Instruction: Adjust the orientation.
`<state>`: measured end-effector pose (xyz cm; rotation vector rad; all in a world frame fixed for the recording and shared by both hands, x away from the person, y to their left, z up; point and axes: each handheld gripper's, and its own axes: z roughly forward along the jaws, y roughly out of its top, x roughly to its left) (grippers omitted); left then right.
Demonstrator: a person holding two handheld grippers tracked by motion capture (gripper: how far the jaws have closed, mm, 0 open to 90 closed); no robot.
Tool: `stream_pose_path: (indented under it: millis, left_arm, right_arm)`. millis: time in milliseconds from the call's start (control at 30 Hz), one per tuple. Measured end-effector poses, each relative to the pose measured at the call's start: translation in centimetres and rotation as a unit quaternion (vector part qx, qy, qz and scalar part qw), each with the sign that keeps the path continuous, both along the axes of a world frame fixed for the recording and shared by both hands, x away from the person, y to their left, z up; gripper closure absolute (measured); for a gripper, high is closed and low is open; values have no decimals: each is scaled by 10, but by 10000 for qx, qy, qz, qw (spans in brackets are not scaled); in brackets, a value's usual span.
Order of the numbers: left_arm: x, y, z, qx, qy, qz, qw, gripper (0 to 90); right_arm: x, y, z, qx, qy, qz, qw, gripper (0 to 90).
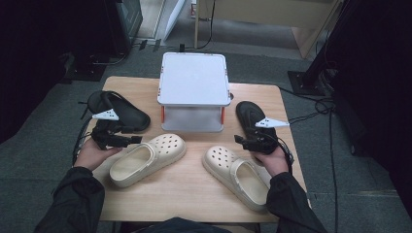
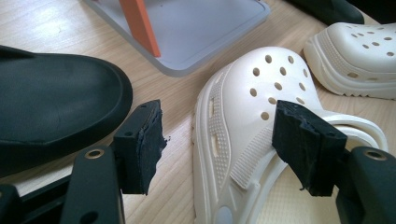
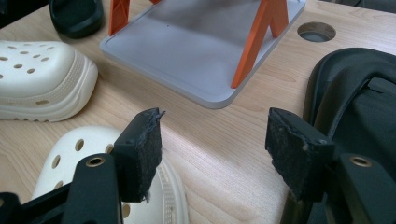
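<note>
Two cream clogs lie on the wooden table [image 1: 189, 194], the left clog [image 1: 145, 160] and the right clog [image 1: 233, 172]. A black sandal [image 1: 127, 114] lies at the back left and another black sandal [image 1: 248, 115] at the back right. My left gripper [image 1: 135, 140] hovers open beside the left clog's toe; in the left gripper view [image 2: 219, 144] the clog's [image 2: 247, 107] toe lies between the spread jaws. My right gripper [image 1: 239, 140] is open over the table between the right clog [image 3: 70, 154] and the right sandal [image 3: 355, 88], with only bare wood between its jaws [image 3: 215, 149].
A grey two-level rack [image 1: 194, 80] with orange legs [image 3: 254, 42] stands at the table's middle back. A round hole [image 3: 316, 31] is in the tabletop to its right. Cables run over the floor around the table. Bare wood lies between the clogs.
</note>
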<state>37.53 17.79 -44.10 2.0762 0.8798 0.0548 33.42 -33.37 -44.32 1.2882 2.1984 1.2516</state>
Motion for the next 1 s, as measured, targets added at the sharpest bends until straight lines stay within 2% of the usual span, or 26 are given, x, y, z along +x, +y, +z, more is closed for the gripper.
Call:
stream_pose_path:
  millis: [267,300,367,567,733,933,1000]
  left_arm:
    - [-2,4,3,58,-176,-2,9998,338]
    - [-3,7,6,125,-200,15,9997,339]
    - [-7,11,10,128,-320,16,9994,351]
    - [-19,18,18,86,-487,-31,9988,351]
    - [-29,16,23,-1,-488,-150,9987,348]
    - [-34,10,16,75,-368,-281,9989,347]
    - [-35,5,9,181,-325,-359,9987,354]
  right_arm:
    - [-5,3,6,-11,-213,42,9998,416]
    - [-6,4,7,-22,-237,35,9997,422]
    - [-8,6,9,-54,-286,97,9995,437]
    - [-10,10,10,-101,-230,181,9995,434]
    - [-7,9,8,-95,-158,148,9997,433]
    - [-2,8,7,-31,-124,128,9998,433]
    - [1,10,6,-33,-111,167,9998,433]
